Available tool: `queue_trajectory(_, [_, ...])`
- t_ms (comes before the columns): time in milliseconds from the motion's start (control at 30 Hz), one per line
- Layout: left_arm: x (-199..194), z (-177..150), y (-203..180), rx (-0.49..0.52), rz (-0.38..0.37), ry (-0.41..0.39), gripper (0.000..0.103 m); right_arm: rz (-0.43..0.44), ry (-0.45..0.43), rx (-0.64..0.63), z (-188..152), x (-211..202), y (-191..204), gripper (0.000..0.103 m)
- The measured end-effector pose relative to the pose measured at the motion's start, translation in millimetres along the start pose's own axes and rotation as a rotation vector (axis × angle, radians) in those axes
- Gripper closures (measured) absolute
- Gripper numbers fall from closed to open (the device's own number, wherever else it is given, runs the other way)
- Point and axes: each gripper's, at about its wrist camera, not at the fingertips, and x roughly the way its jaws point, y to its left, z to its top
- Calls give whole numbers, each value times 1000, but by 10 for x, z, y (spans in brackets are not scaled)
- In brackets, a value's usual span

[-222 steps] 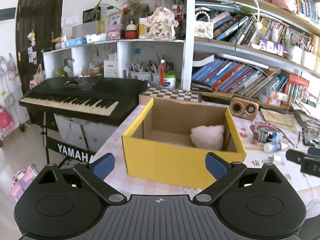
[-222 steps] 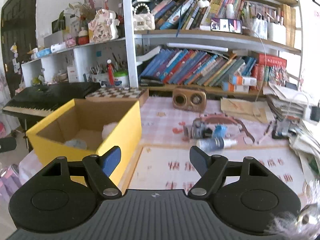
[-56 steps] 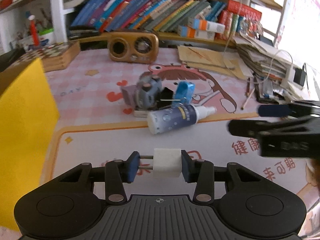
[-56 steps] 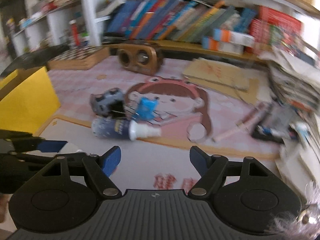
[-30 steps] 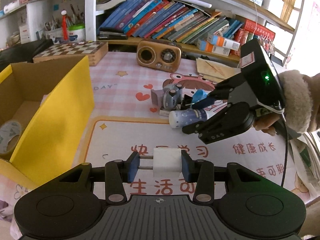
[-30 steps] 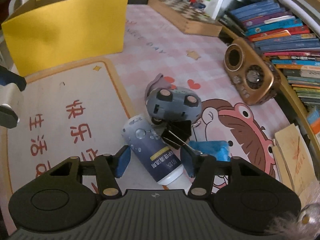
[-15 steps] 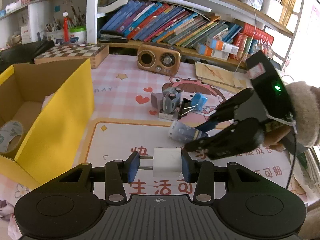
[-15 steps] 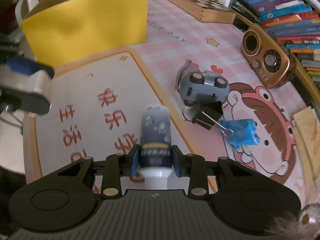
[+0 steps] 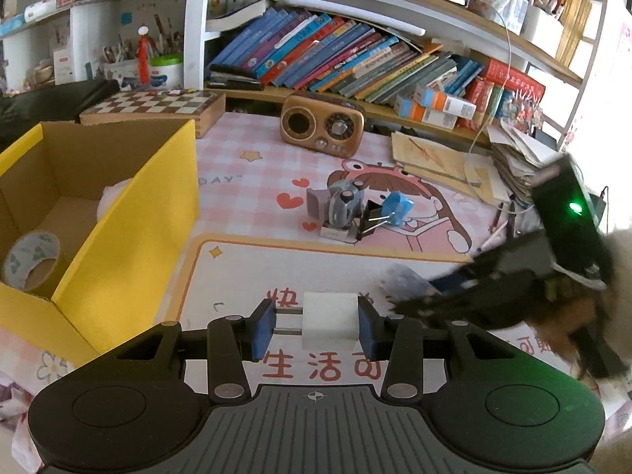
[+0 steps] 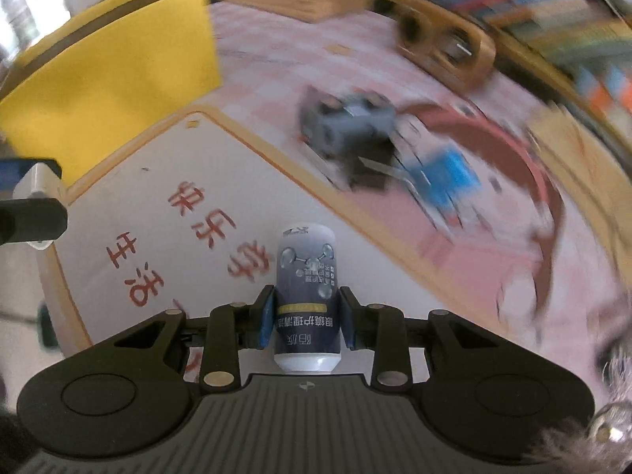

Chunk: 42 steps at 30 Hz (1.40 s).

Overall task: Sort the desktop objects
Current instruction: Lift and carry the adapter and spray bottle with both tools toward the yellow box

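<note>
Both grippers held something. Clamped between the blue pads of the left gripper (image 9: 316,326) was a white plug (image 9: 330,320), its two metal prongs pointing toward the left pad, and it hung above the white part of a desk mat (image 9: 237,272) printed with red characters. In the right gripper (image 10: 306,324) sat a small dark blue spray bottle (image 10: 307,300), gripped across its body with the pads pressed against both sides; its white end pointed back toward the camera and its rounded end pointed away over the mat. Seen from the left wrist, the right gripper appeared as a dark blurred shape at the right edge, carried by a hand in a fuzzy sleeve (image 9: 620,260).

To the left stood a yellow cardboard box (image 9: 130,221), open at the top, with a roll of tape (image 9: 31,260) lying inside near its front corner and something pale pink further back. On the pink cartoon part of the mat lay a small cluster: a grey toy car (image 9: 343,205), a black binder clip (image 9: 369,219) touching it, and a blue item (image 9: 399,207) just beside the clip. Behind them sat a brown radio (image 9: 322,130) and a chessboard box (image 9: 158,106), with shelves of books (image 9: 335,59) beyond.
</note>
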Motion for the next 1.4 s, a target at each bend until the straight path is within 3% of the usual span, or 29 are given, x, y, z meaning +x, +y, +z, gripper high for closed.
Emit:
queue_trajectory(67, [7, -2, 3, -3, -4, 2, 61, -19, -15, 34, -86, -37, 14, 73])
queue_trajectory(167, [13, 7, -14, 0, -11, 1, 61, -39, -33, -20, -112, -26, 82, 72])
queue_trajectory(333, [-28, 8, -57, 19, -20, -7, 61, -7, -39, -48, -46, 20, 46, 72])
queue_trajectory(500, [-117, 6, -34, 8, -12, -27, 61, -10, -60, 50, -66, -20, -19, 73])
queue_trajectory(800, [-232, 37, 3, -6, -29, -72, 61, -35, -192, 259, -198, -446, 24, 73])
queue_trajectory(1100, [-436, 55, 30, 28, -91, -139, 61, -74, -297, 338, -368, -929, 331, 73])
queue_trajectory(1400, [-636, -82, 156, 71, -174, -145, 61, -120, -308, 393, -605, -1109, 787, 73])
